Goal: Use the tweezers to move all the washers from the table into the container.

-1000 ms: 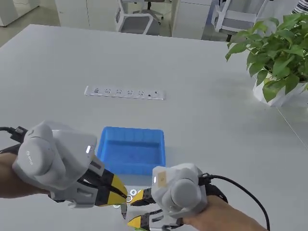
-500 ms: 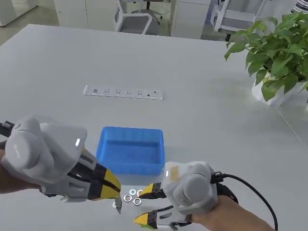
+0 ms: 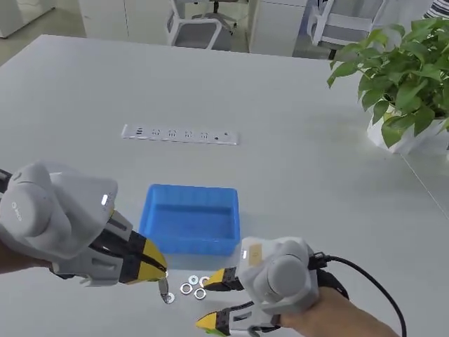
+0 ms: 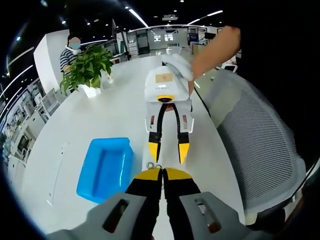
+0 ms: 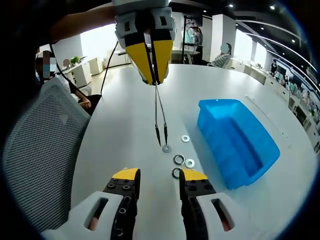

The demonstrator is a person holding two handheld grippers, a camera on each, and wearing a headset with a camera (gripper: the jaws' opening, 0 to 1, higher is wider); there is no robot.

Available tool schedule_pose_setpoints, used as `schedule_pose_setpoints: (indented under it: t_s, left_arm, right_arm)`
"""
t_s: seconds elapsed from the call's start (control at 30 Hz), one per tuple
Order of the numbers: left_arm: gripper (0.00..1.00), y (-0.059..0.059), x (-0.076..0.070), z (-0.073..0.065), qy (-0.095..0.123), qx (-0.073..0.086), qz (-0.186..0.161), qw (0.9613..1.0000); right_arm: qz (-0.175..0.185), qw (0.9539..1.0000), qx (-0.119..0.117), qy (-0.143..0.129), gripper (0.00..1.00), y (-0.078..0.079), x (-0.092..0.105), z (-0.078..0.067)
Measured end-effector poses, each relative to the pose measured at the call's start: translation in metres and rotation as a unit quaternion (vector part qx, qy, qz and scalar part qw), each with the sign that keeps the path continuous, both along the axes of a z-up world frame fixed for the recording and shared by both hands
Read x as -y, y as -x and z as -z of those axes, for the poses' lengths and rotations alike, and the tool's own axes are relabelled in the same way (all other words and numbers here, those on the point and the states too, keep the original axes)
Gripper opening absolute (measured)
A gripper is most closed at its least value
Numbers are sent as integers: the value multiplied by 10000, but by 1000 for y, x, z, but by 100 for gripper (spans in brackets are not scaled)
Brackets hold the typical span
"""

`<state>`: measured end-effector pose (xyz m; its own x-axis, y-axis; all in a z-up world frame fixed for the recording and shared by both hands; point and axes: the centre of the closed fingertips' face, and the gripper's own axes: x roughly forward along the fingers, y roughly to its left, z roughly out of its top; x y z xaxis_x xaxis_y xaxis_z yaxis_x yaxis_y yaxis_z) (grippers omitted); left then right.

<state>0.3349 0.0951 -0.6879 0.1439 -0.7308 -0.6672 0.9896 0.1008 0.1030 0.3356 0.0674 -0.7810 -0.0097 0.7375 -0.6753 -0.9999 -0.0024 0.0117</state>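
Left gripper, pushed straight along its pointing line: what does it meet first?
Probably the washer on the table: the left gripper holds tweezers whose tips sit right by it. Depth is unclear.

No writing is legible to me: the faint mark (image 3: 15, 213) on the casing of my left gripper (image 3: 160, 271) and the tan sticker (image 3: 251, 254) atop my right gripper (image 3: 205, 302) are both too blurred to read.

Tweezers (image 5: 158, 133) tips over washers (image 5: 178, 159), nr blue container (image 5: 235, 137).
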Motion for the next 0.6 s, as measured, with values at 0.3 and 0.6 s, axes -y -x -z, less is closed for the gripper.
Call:
schedule_pose_setpoints:
  t_s: [0.3,0.6]
  left_arm:
    - [5,0,1,4,-46,-54,34,10000]
    - [5,0,3,4,-18,-67,63,10000]
  right_arm:
    - [11,10000,-18,8,33,1,1,1]
    - [-9,10000,-42,27,33,4,1,4]
